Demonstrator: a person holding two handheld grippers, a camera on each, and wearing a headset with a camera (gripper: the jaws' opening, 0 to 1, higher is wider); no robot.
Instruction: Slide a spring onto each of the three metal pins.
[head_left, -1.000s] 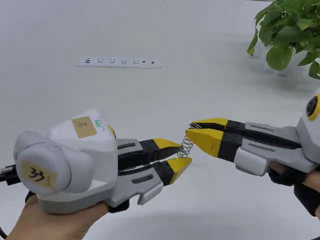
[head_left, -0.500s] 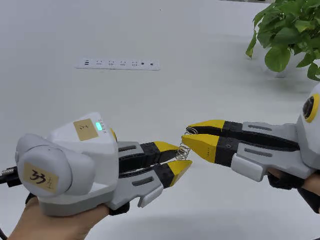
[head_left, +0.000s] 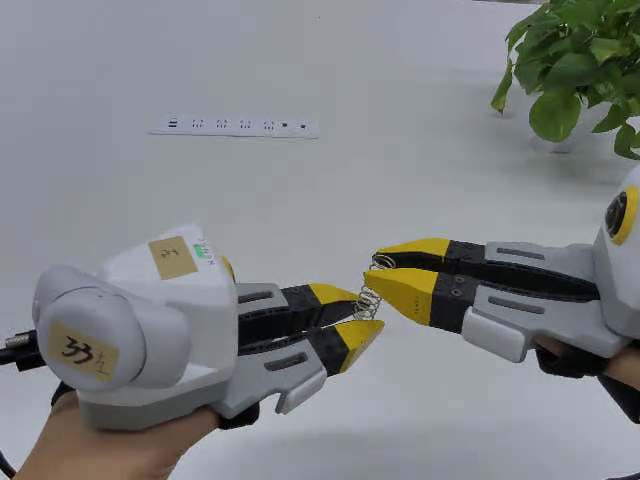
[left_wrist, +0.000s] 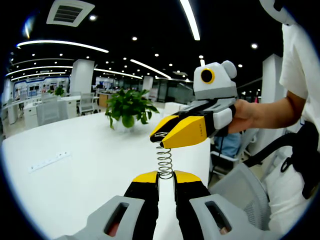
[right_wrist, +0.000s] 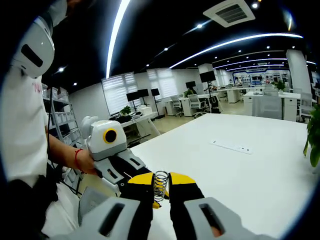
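Note:
A small steel spring (head_left: 368, 300) spans the gap between the two grippers, held above the white table (head_left: 330, 190). My right gripper (head_left: 383, 275) comes in from the right, shut on the spring's upper end; its own view looks down the coil (right_wrist: 160, 185) between the yellow tips. My left gripper (head_left: 352, 315) points right with its jaws nearly together on a thin metal pin (head_left: 300, 327). The spring's lower end (left_wrist: 164, 162) sits at those tips. Inside the coil the pin is hidden. The right gripper (left_wrist: 167, 137) meets the spring from above in the left gripper view.
A white power strip (head_left: 235, 126) lies flat further back on the table. A potted green plant (head_left: 575, 60) stands at the back right corner. Both grippers are held by a person's hands, one with a sleeve (left_wrist: 300, 55) behind it.
The right gripper has moved a little left and down towards the left gripper's tips, carrying the spring. The left gripper has stayed about where it was.

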